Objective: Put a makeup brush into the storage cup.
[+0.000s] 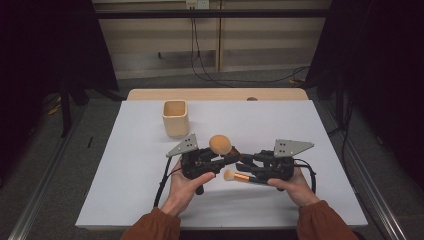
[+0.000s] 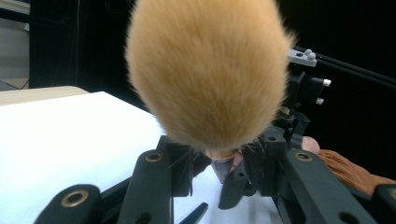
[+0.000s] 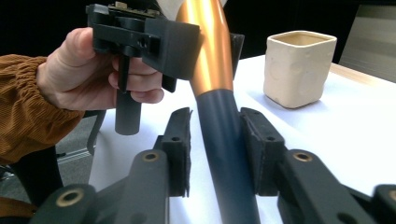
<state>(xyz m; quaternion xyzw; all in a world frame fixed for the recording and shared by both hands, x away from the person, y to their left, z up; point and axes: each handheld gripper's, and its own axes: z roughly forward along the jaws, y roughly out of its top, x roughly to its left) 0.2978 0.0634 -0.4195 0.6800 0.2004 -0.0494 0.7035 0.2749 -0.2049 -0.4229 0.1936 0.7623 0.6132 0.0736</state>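
Note:
A large brush with a fluffy orange head (image 1: 220,144) hangs between the two grippers above the white table. My left gripper (image 1: 227,159) is shut on its neck just under the head (image 2: 205,70), where the gold ferrule (image 3: 208,51) begins. My right gripper (image 1: 243,161) faces the left one. The brush's dark handle (image 3: 224,154) runs between the right gripper's jaws (image 3: 217,140), with a gap showing at the left pad (image 3: 180,140), so this gripper is open around it. A smaller brush (image 1: 240,176) with a gold ferrule lies below the grippers, its handle end hidden under the right hand.
A cream square cup (image 1: 175,118) stands upright on the white table cover (image 1: 280,125) behind and left of the grippers; it also appears in the right gripper view (image 3: 299,67). A person's hand (image 3: 84,79) and orange sleeve hold the left gripper. The table's edges lie well away on all sides.

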